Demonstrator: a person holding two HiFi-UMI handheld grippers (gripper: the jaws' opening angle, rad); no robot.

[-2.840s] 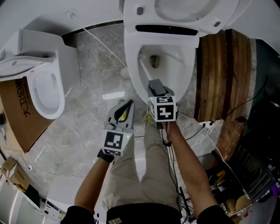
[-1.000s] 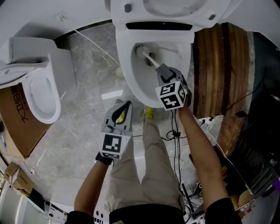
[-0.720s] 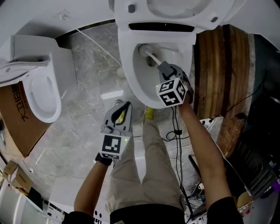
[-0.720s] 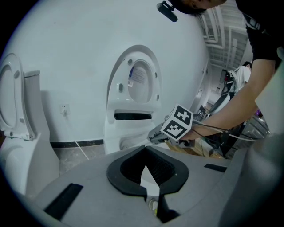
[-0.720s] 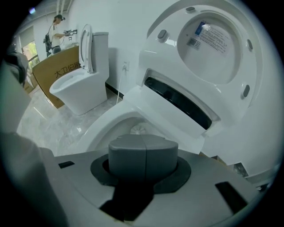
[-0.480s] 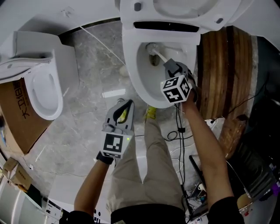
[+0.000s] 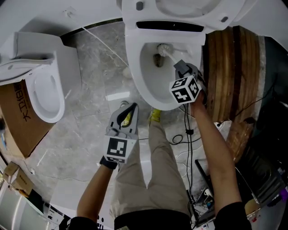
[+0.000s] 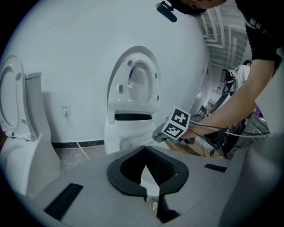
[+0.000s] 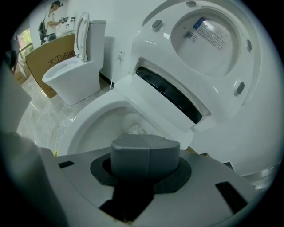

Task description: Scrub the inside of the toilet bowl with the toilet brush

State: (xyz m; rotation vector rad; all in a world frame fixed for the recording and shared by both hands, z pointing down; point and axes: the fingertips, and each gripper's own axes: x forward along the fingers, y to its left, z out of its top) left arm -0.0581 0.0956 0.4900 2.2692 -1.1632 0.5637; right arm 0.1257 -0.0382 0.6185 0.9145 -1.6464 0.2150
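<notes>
The white toilet bowl (image 7: 133, 76) stands at the top middle of the head view with its lid (image 7: 189, 10) raised. My right gripper (image 7: 180, 67) hangs over the bowl's right side, shut on the handle of the toilet brush. The white brush head (image 7: 163, 46) rests against the back wall of the bowl, just right of the drain hole (image 7: 156, 59). In the right gripper view the closed jaws (image 9: 148, 153) hide the handle, and the brush head (image 9: 136, 129) shows beyond them inside the bowl (image 9: 88, 128). My left gripper (image 7: 130, 108) is held low in front of the bowl, shut and holding nothing.
A second toilet (image 7: 42, 90) stands at the left beside a cardboard box (image 7: 18, 121). A wooden platform (image 7: 229, 76) runs along the bowl's right side. Cables (image 7: 186, 134) lie on the marble floor near my legs. A white cord (image 7: 103, 42) crosses the floor.
My right gripper has swung the brush from the bowl's left and back wall over to the right of the drain. The left gripper has hardly moved.
</notes>
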